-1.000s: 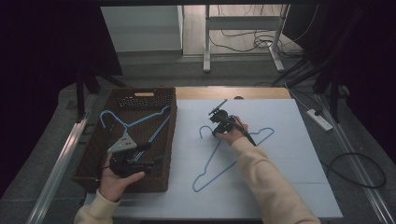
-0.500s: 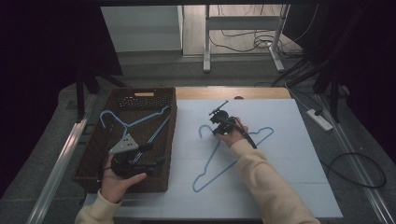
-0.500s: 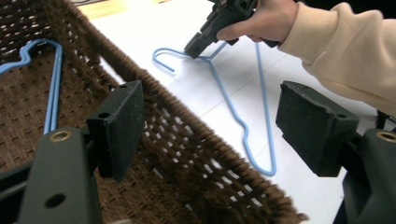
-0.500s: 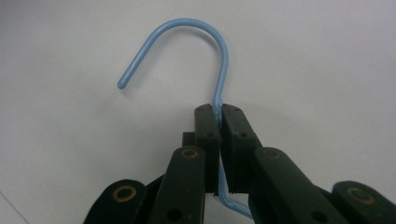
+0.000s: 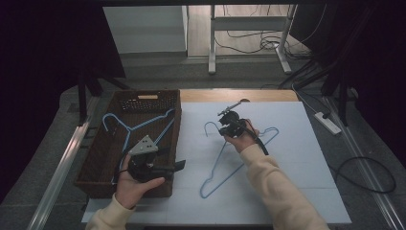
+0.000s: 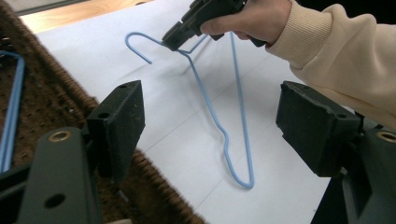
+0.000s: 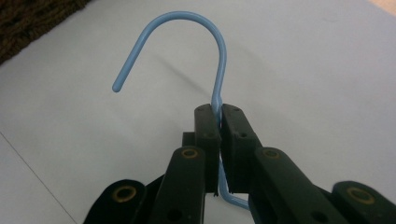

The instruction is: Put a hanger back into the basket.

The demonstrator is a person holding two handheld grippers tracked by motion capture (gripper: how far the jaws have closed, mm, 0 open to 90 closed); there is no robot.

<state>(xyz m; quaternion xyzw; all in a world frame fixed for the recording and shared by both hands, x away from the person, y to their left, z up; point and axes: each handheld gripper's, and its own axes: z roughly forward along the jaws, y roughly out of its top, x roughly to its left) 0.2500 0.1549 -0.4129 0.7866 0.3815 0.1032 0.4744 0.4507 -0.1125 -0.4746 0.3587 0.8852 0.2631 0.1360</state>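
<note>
The high view is looking forward and down from above the person's side, taking in the whole white surface (image 5: 297, 158) from far off. The left gripper view is riding low, looking out between its two spread fingers (image 6: 116, 126) across the surface toward the right gripper (image 6: 173, 41), which is sitting well beyond them. The right gripper view is pressing in very close, looking along its own fingers (image 7: 208, 126) at the hook of the blue hanger (image 7: 205, 28) just past their tips. All three views are sharing that hanger (image 5: 225, 163) and surface.
</note>
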